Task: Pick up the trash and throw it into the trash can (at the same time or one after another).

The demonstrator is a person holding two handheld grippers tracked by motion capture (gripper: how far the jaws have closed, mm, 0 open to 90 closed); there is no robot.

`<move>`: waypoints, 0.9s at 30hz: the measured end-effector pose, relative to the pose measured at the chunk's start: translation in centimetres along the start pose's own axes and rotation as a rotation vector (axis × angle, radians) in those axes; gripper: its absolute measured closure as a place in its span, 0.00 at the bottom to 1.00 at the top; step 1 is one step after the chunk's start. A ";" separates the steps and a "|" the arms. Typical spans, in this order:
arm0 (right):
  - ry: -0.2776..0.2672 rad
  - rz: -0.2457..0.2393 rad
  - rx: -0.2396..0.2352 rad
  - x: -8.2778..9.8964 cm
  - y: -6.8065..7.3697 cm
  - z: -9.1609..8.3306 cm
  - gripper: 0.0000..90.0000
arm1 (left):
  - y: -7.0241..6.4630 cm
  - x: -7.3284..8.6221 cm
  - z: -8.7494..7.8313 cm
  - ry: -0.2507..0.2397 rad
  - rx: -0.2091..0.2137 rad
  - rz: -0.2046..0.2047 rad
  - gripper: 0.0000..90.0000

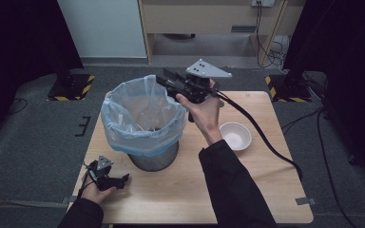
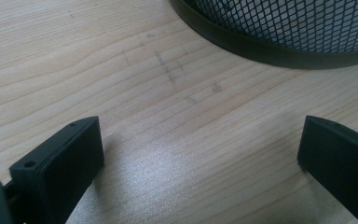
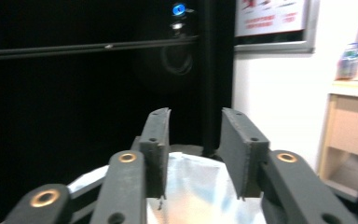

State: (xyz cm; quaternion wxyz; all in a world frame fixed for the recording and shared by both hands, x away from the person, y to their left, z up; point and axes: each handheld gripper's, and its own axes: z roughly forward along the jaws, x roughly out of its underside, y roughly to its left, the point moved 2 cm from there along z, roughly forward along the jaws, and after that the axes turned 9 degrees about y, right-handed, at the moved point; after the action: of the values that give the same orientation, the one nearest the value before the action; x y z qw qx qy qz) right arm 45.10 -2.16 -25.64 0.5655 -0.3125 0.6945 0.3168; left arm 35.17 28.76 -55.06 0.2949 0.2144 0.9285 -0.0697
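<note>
Bin (image 1: 145, 142) stood near the middle of the desk (image 1: 247, 190), a mesh can lined with a pale blue bag (image 1: 119, 118) whose rim folded over the top. My right claw (image 1: 164, 78) hung over the far edge of that rim, its jaws parted with nothing I could see between them; in the right gripper view the bag (image 3: 200, 186) lay just below the fingers (image 3: 156, 140). Whatever was to go in had, I judged, left the jaws, though I could not tell what lay in the bin.

Risks, as I saw them, began with the bag. It was thin and loose, and a jaw dropping lower could have snagged the plastic and dragged the liner off the rim, or tipped the light can. The cable (image 1: 261, 133) trailing from my right claw ran just beside the white bowl (image 1: 235, 135); a careless pull back might have swept the bowl along or off the desk.

My left claw (image 1: 119, 180) rested low on the desk near the bin's base (image 2: 270, 46), jaws wide apart and grasping nothing. Pushed forward, it could have knocked the can.
</note>
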 end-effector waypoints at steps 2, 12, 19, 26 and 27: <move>-0.004 -0.005 0.052 0.5 -1.5 -1.5 0.63 | 0.0 0.0 0.0 0.000 0.000 -0.001 0.00; 0.018 0.039 0.229 4.1 -7.5 -8.2 0.50 | 0.0 0.0 0.0 0.001 0.000 0.000 0.00; 0.029 0.100 0.324 7.2 -10.7 -12.2 0.47 | 0.0 0.0 0.0 0.001 -0.001 0.000 0.00; 0.061 0.164 0.398 12.2 -14.0 -15.8 0.47 | 0.0 0.0 0.0 0.001 -0.002 0.000 0.00; 0.061 0.164 0.398 12.2 -14.0 -15.8 0.47 | 0.0 0.0 0.0 0.001 -0.002 0.000 0.00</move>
State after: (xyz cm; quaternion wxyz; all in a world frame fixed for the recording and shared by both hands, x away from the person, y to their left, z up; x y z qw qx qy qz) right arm 44.90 -24.03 -36.33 0.5671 -0.1465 0.7832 0.2085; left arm 35.16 28.74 -55.06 0.2946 0.2141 0.9288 -0.0687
